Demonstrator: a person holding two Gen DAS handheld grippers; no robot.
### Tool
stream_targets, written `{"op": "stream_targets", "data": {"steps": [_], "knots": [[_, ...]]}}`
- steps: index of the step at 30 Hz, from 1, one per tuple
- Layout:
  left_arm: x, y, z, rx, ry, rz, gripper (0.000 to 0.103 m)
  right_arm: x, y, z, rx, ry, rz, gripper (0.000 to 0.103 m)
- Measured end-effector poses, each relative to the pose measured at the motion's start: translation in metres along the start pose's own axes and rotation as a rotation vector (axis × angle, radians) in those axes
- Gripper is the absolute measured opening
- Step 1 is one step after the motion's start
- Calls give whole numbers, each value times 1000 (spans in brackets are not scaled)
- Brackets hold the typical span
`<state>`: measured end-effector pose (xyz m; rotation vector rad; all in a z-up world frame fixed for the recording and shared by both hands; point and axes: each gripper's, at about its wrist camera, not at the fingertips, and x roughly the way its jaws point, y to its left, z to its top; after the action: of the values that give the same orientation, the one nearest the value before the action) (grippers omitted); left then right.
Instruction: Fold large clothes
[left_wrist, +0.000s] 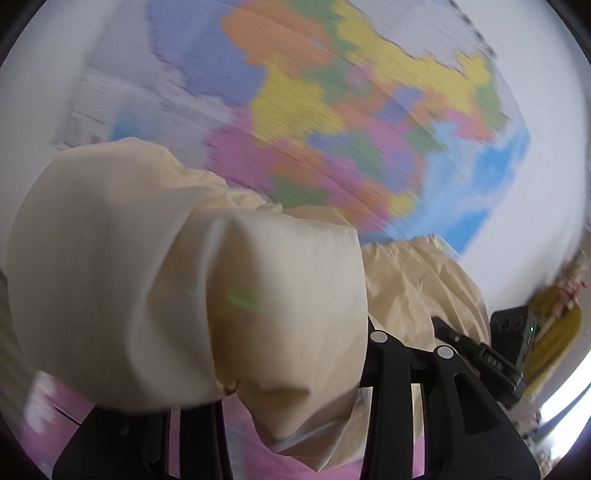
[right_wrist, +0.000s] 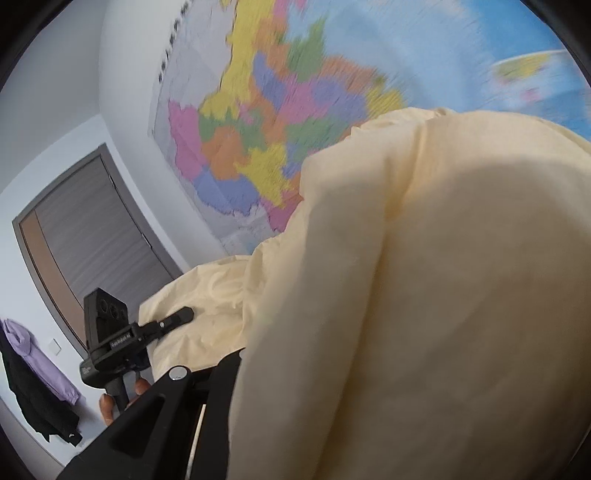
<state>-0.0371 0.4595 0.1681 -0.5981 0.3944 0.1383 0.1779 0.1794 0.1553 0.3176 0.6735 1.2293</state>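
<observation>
A large cream-yellow garment (left_wrist: 155, 280) is lifted in the air and bulges over both cameras. In the left wrist view it drapes over my left gripper (left_wrist: 295, 369), whose fingertips are hidden under the cloth; it seems shut on the fabric. The right gripper (left_wrist: 476, 347) shows at the right, pinching the same cloth. In the right wrist view the garment (right_wrist: 443, 295) covers my right gripper, whose fingers are hidden. The left gripper (right_wrist: 177, 319) shows at lower left, shut on the garment's edge.
A colourful wall map (left_wrist: 332, 110) fills the wall behind and also shows in the right wrist view (right_wrist: 258, 129). A grey door (right_wrist: 92, 240) and hanging purple and black clothes (right_wrist: 33, 376) are at the left. Pink bedding (left_wrist: 55, 413) lies below. A yellow object (left_wrist: 554, 332) is at right.
</observation>
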Motion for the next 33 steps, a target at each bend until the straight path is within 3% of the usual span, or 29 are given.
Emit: {"op": "stream_targets", "data": {"steps": [8, 16, 20, 25, 29, 31, 33], "knots": [[1, 80, 45, -33, -72, 108, 35, 109, 20, 3, 12, 61, 55, 13], [10, 153, 63, -87, -124, 185, 35, 179, 43, -21, -29, 129, 85, 13], [20, 192, 50, -108, -117, 210, 35, 211, 41, -53, -34, 175, 80, 13], [56, 259, -2, -199, 3, 323, 36, 244, 13, -104, 43, 322, 35, 13], [55, 289, -25, -309, 2, 299, 43, 241, -3, -129, 119, 379, 39, 24], [54, 291, -28, -310, 6, 309, 44, 239, 3, -131, 97, 397, 36, 30], [53, 290, -28, -301, 12, 328, 45, 232, 11, -132, 67, 423, 31, 43]]}}
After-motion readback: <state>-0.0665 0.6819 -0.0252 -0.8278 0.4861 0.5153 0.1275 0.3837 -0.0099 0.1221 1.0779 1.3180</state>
